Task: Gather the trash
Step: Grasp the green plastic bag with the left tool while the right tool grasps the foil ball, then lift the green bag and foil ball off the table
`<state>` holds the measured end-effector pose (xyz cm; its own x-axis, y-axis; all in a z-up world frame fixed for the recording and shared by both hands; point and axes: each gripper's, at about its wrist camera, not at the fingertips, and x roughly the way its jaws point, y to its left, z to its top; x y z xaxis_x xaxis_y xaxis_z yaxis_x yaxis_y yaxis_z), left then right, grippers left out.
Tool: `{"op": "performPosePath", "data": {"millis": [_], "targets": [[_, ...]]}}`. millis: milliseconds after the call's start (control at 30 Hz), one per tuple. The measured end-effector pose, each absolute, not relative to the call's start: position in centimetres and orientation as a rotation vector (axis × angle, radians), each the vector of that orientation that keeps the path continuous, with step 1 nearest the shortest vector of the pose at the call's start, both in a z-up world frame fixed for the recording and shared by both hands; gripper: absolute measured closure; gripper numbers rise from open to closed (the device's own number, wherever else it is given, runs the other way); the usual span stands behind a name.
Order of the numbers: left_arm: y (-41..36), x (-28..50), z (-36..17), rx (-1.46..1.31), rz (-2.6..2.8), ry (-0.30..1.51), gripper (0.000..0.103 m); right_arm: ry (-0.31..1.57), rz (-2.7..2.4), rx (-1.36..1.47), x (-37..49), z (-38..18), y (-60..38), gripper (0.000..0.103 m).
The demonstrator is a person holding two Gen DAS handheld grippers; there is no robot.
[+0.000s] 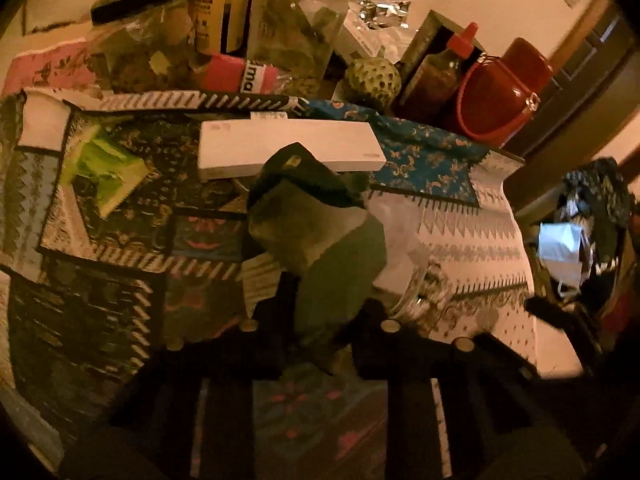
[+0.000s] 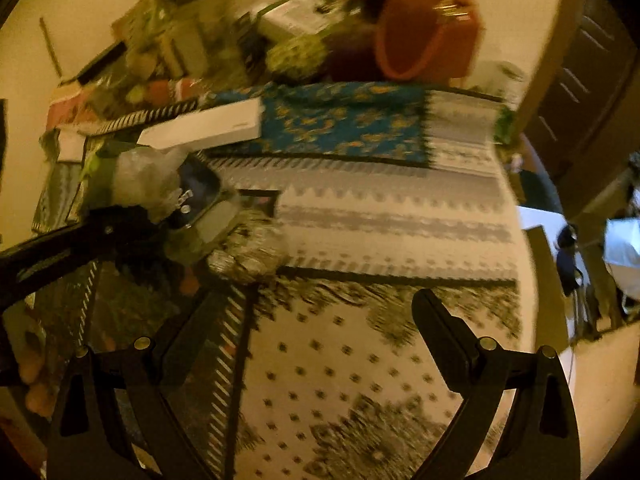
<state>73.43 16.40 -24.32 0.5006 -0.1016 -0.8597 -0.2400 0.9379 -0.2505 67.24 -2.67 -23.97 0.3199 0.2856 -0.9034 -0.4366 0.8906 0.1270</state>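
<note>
The left gripper [image 1: 316, 316] was clamped on a crumpled dark-green wrapper [image 1: 316, 220], holding it up above the patterned tablecloth [image 1: 460, 240], just in front of a long white box [image 1: 288, 148]. The right gripper [image 2: 316, 324] stood wide apart with nothing between its fingers, low over the white dotted part of the cloth. A crumpled plastic wad [image 2: 250, 254] lay on the cloth near the left gripper.
</note>
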Motion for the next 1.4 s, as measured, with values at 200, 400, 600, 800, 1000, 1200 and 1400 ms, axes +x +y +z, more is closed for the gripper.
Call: {"op": "performPosePath", "data": {"millis": [200, 400, 600, 800, 1000, 1200, 1400], "targets": [[18.3, 71.2, -22.4, -0.336, 0.082, 1.007, 0.083, 1.187, 0.548, -0.258, 68.6, -26.4, 1.4, 0.007], [19.6, 70.3, -21.0, -0.343, 0.106, 0.972, 0.083, 1.209, 0.585, -0.312, 69.3, -28.0, 3.6, 0.040], [19.5, 70.1, -19.7, -0.339, 0.107, 0.941, 0.083, 1.217, 0.621, -0.197, 69.0, -27.3, 2.2, 0.053], [17.3, 69.7, -18.0, -0.327, 0.088, 0.904, 0.083, 1.180, 0.578, -0.155, 67.3, -25.1, -1.3, 0.054], [13.3, 67.9, -15.3, -0.310, 0.063, 0.841, 0.083, 1.083, 0.546, -0.092, 65.0, -20.2, -6.8, 0.054], [8.5, 63.7, -11.0, -0.272, 0.089, 0.729, 0.083, 0.900, 0.543, -0.013, 62.2, -13.4, -12.0, 0.054], [3.9, 58.2, -6.9, -0.252, 0.090, 0.621, 0.083, 0.731, 0.559, 0.042, 57.9, -6.9, -16.6, 0.054]]}}
